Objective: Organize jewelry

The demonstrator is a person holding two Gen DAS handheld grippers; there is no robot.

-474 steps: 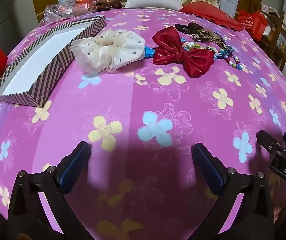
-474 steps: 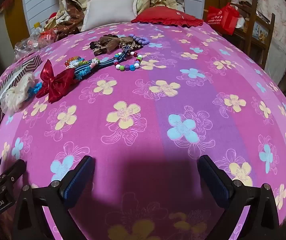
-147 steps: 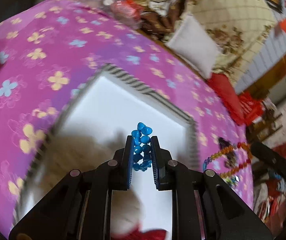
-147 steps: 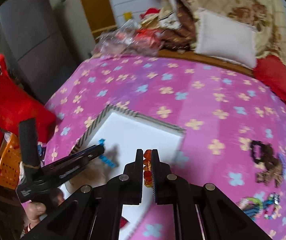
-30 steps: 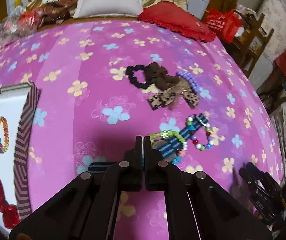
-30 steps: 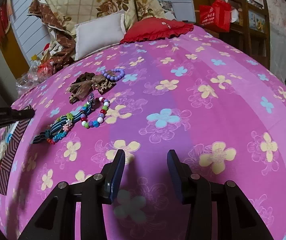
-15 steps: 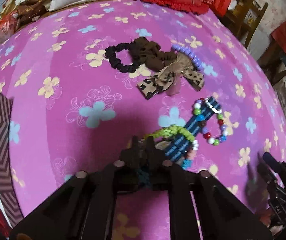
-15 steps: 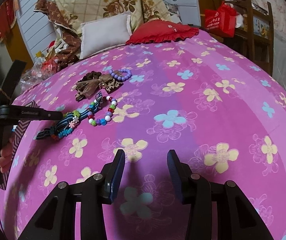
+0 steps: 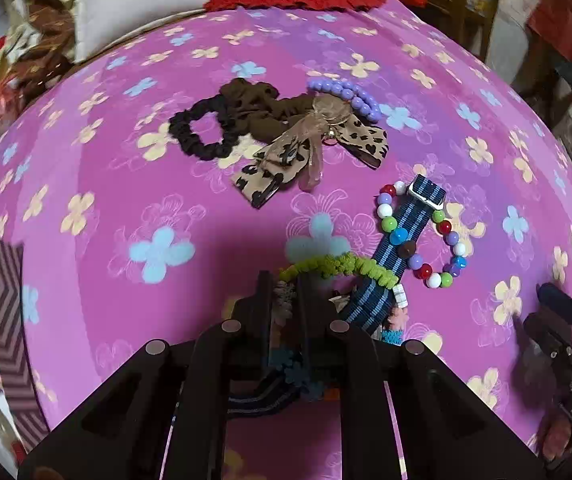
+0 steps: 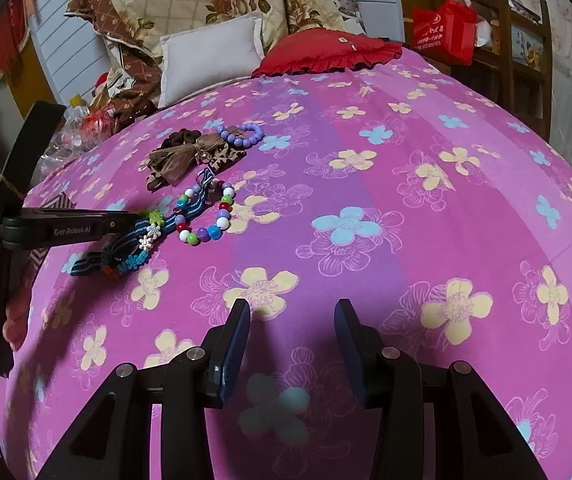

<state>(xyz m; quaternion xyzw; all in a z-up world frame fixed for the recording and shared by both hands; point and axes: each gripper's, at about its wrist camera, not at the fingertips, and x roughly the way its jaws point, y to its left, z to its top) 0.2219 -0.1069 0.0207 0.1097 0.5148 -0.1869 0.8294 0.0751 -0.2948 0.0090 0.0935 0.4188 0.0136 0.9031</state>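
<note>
My left gripper [image 9: 283,292] is down on the jewelry pile, its jaws slightly apart around a snowflake-charm bracelet [image 9: 283,308] beside a green bracelet [image 9: 338,266] and a blue striped strap [image 9: 402,248]. A multicolour bead bracelet [image 9: 418,236] lies to the right. Further back lie a leopard bow [image 9: 310,156], a black scrunchie [image 9: 201,128] and a purple bead bracelet [image 9: 346,94]. My right gripper [image 10: 292,320] is open and empty, hovering over the bedspread, right of the pile [image 10: 201,212]. The left gripper [image 10: 125,216] shows there at the strap's end.
The striped box [image 9: 5,320] with sorted bracelets sits at the far left edge. A white pillow [image 10: 209,56] and a red cushion [image 10: 326,52] lie at the bed's head. A wooden chair [image 10: 526,40] stands at the right. The right gripper [image 9: 566,332] shows at the lower right.
My left gripper has moved forward and down onto the pile and opened slightly around the charm bracelet. The right gripper has stayed open in about the same place.
</note>
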